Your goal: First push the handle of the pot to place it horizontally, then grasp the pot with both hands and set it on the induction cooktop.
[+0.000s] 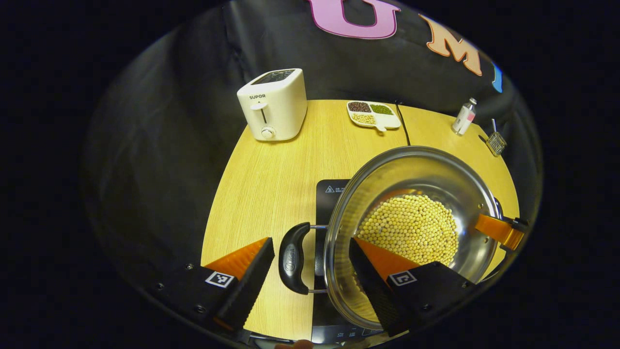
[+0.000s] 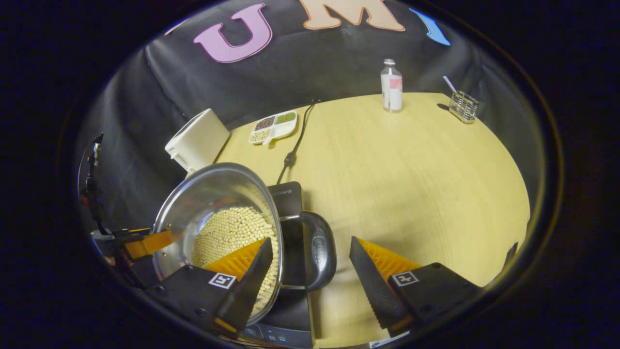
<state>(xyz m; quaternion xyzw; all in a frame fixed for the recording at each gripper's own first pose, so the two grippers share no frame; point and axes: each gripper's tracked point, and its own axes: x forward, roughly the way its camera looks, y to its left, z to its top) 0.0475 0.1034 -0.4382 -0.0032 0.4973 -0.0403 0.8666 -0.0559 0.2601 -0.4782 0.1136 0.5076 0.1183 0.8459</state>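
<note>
The steel pot (image 1: 411, 228), its bottom covered with pale round beans (image 1: 411, 228), is over the black induction cooktop (image 1: 329, 189) on the wooden table (image 1: 271, 194); whether it rests on the glass or hangs just above it, I cannot tell. The left gripper (image 1: 310, 271) stands wide open around the pot's near black handle (image 1: 293, 259): one finger lies outside the handle over the table, the other reaches inside the rim above the beans, and neither clearly presses on anything. In the right gripper view the right gripper (image 2: 310, 271) is likewise spread wide, straddling the other black handle (image 2: 317, 252), with one finger inside the pot (image 2: 218, 213) and one outside over bare wood (image 2: 411, 169). Each view also catches the opposite gripper at the pot's far rim.

The cooktop sits close to the near edge of the table. Behind it there is a broad stretch of open wood. A white toaster (image 1: 273, 104), a divided dish of grains (image 1: 373, 115), a small bottle (image 2: 391, 92) and a wire holder (image 2: 463, 105) stand well back along the far edge, and a black cord (image 2: 295, 140) runs from the cooktop toward the wall.
</note>
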